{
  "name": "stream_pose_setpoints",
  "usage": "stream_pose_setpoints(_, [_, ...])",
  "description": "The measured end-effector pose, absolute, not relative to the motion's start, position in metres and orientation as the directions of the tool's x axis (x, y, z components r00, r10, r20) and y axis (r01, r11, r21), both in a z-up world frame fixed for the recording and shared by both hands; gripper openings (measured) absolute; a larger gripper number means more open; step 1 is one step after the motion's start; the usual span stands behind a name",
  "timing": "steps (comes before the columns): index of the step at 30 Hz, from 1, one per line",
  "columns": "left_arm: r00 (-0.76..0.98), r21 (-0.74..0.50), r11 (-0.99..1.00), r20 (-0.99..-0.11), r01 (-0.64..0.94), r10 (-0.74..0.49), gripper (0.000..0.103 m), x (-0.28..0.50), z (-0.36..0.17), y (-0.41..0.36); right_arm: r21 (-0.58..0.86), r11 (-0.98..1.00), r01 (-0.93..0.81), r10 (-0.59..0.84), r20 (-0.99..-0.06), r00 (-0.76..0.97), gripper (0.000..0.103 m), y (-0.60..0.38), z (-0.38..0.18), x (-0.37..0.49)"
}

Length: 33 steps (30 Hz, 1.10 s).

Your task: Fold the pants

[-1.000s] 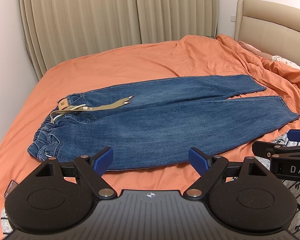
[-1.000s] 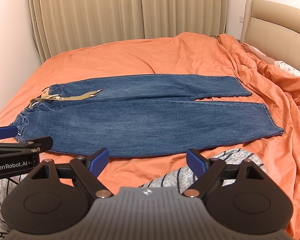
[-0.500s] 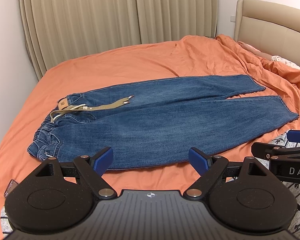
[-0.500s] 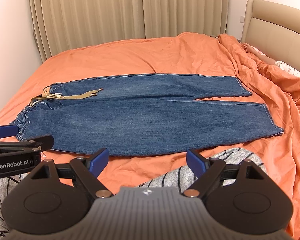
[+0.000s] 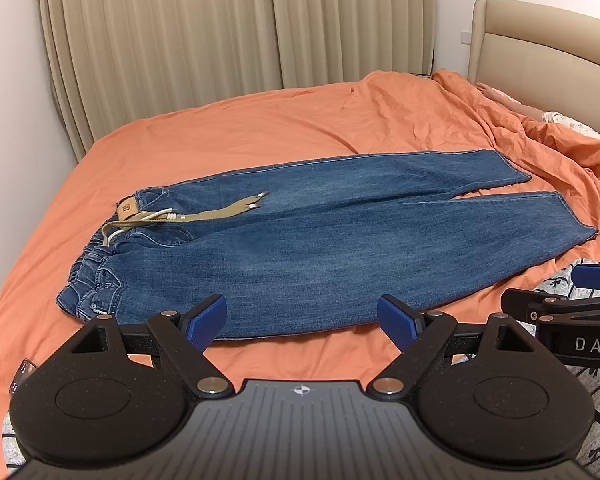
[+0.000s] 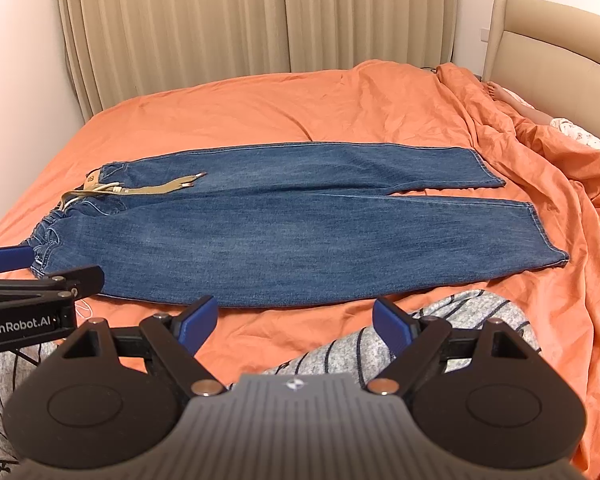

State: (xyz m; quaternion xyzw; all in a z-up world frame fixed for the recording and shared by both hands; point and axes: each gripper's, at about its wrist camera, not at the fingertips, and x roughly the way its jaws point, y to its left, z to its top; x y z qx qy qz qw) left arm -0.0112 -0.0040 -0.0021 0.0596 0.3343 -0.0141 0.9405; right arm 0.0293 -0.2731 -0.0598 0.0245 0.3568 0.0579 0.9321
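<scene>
Blue jeans [image 5: 320, 240] lie flat on the orange bed, waistband at the left, both legs running right; they also show in the right wrist view [image 6: 300, 232]. A tan belt [image 5: 204, 214] lies across the waist. My left gripper [image 5: 302, 320] is open and empty, just short of the jeans' near edge. My right gripper [image 6: 294, 318] is open and empty, over the sheet in front of the near leg. Each gripper shows at the edge of the other's view.
The orange sheet [image 5: 260, 136] covers the bed and bunches into folds at the right [image 6: 560, 152]. A person's foot [image 6: 496, 90] lies by the beige headboard [image 5: 540, 40]. Curtains [image 5: 220, 32] hang behind. Grey striped cloth [image 6: 400, 340] lies under my right gripper.
Both grippers have shifted very slightly; the jeans have not moved and both grippers stay open.
</scene>
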Motion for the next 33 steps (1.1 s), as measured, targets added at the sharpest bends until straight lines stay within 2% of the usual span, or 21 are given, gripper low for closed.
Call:
stream_pose_setpoints(14, [0.764,0.187,0.980,-0.641,0.065,0.072,0.099,0.018,-0.008,0.026,0.104,0.988,-0.115,0.155,-0.639,0.753,0.081,-0.303,-0.078,0.055])
stream_pose_setpoints(16, [0.754,0.197,0.977,-0.654,0.087,0.065,0.095,0.028,-0.009,0.035,0.065,0.993,-0.099,0.117,-0.657,0.744,0.081,-0.314,-0.085,0.070])
stream_pose_setpoints(21, [0.719,0.208,0.962,-0.695,0.177,0.018,0.082,0.054,-0.011,0.062,0.062,0.993,-0.102,0.118,-0.661,0.741,0.081,-0.346,-0.092,0.104])
stream_pose_setpoints(25, [0.725,0.280,0.925,-0.689,0.256,0.008,0.081,0.072,-0.009,0.087,0.100,0.989,-0.107,0.147,-0.689,0.710,0.081,-0.374,-0.097,0.135])
stream_pose_setpoints(29, [0.712,0.350,0.866,-0.702,0.356,-0.009,0.075,0.095,-0.014,0.118,0.156,0.988,0.011,0.110,-0.741,0.662,0.081,-0.411,-0.096,0.166])
stream_pose_setpoints(33, [0.629,0.407,0.741,-0.777,0.534,-0.027,0.075,0.110,-0.033,0.145,0.212,0.966,0.149,0.078,-0.786,0.613,0.077,-0.455,-0.098,0.191])
